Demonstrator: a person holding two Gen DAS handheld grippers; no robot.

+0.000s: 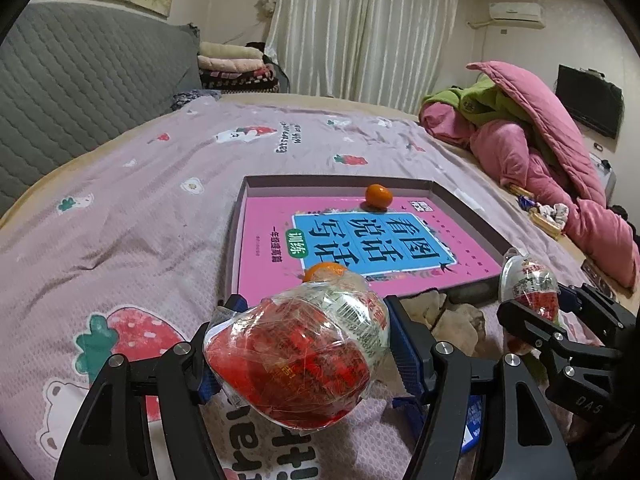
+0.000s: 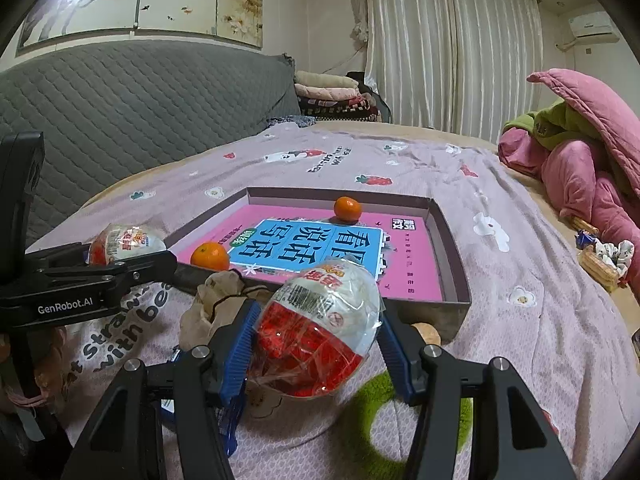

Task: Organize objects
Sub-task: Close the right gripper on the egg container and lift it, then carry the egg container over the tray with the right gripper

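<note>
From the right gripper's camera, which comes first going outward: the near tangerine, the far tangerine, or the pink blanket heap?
1. Near tangerine, at the tray's front left corner, closest to the right gripper.
2. Far tangerine, by the tray's back wall.
3. Pink blanket heap, far right on the bed.

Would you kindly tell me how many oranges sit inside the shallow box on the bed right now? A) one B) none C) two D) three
C: two oranges rest on the pink book inside the box, a far orange near the back wall and a near orange at the front corner.
</note>
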